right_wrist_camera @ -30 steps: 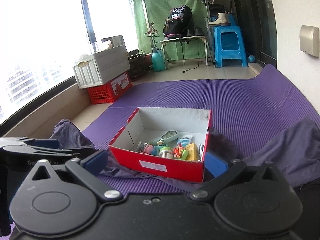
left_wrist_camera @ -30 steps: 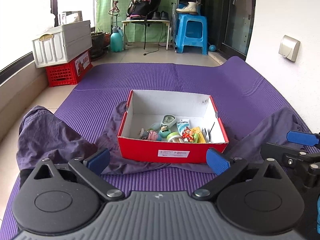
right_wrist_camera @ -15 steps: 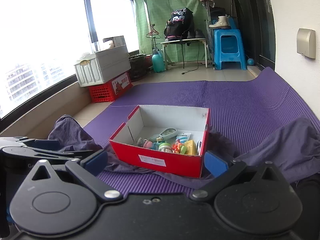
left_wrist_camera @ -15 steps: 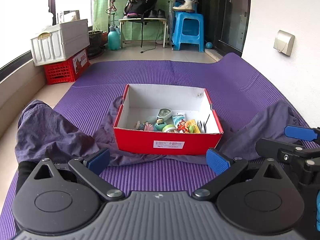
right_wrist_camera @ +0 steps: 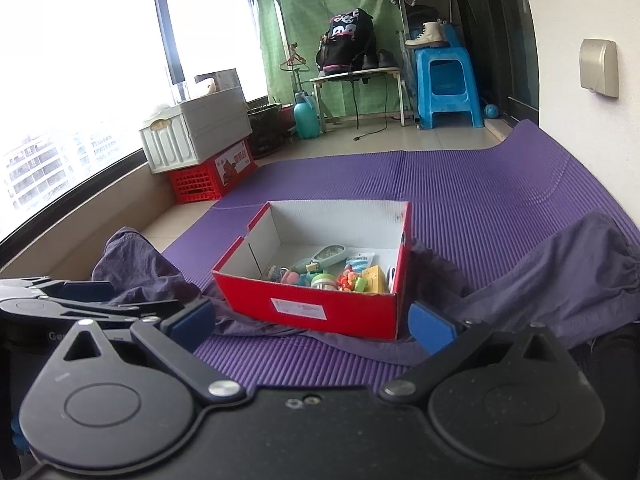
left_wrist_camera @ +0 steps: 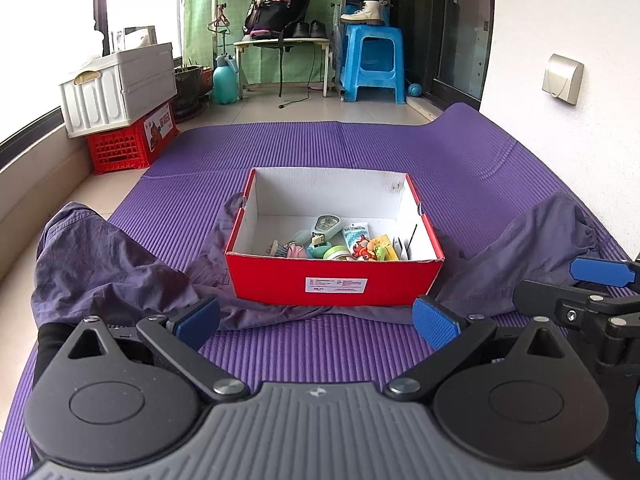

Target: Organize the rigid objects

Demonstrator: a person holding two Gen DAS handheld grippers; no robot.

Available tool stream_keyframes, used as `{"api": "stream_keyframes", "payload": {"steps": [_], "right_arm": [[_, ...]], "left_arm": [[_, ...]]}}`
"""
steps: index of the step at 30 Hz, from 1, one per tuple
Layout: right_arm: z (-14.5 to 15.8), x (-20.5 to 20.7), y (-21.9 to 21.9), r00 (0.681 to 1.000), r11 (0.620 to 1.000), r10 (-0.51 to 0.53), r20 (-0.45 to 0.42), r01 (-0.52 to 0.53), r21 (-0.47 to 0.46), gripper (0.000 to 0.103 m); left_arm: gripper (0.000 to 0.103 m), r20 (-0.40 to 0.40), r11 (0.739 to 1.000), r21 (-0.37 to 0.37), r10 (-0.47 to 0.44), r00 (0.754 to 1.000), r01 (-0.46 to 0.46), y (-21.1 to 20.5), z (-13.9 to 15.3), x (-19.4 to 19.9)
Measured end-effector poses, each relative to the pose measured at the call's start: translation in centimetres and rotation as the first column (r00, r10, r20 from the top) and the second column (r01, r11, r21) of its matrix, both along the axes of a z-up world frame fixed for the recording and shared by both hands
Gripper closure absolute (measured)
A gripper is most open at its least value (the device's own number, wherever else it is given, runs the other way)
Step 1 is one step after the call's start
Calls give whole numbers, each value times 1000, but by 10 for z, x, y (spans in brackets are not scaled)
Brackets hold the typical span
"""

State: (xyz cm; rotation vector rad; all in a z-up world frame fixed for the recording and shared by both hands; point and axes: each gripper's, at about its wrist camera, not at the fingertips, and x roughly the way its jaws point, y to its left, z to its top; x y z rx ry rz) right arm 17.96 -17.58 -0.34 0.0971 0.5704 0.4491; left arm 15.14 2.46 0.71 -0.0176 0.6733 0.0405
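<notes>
A red shoebox [left_wrist_camera: 336, 284] [right_wrist_camera: 316, 308] with a white inside sits on a purple mat. Several small colourful items [left_wrist_camera: 340, 246] [right_wrist_camera: 332, 274] lie in its near half: a pale green gadget, a packet, a yellow piece, a round jar. My left gripper [left_wrist_camera: 316, 322] is open and empty, short of the box's front wall. My right gripper [right_wrist_camera: 310, 322] is open and empty too, facing the box from the near right. Each gripper shows at the edge of the other's view.
A dark purple-grey cloth [left_wrist_camera: 108, 264] [right_wrist_camera: 560, 280] lies under and on both sides of the box. Bare purple mat [left_wrist_camera: 400, 148] stretches beyond. At the back left stand a white crate [left_wrist_camera: 120, 88] on a red crate [left_wrist_camera: 132, 142]; a blue stool [left_wrist_camera: 374, 64] and a small table [left_wrist_camera: 282, 44] are further back.
Both grippers have drawn back and risen from the box, which now looks smaller and further off. Both stay open and empty.
</notes>
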Motion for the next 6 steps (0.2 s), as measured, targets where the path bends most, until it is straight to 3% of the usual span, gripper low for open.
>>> {"api": "stream_keyframes", "payload": {"steps": [6], "right_arm": [[-2,-2,-2,1000,1000,-2,-9,2,0,0]], "left_arm": [[0,-5,1000,-1,-9,1000,9,0,-1,-2]]}}
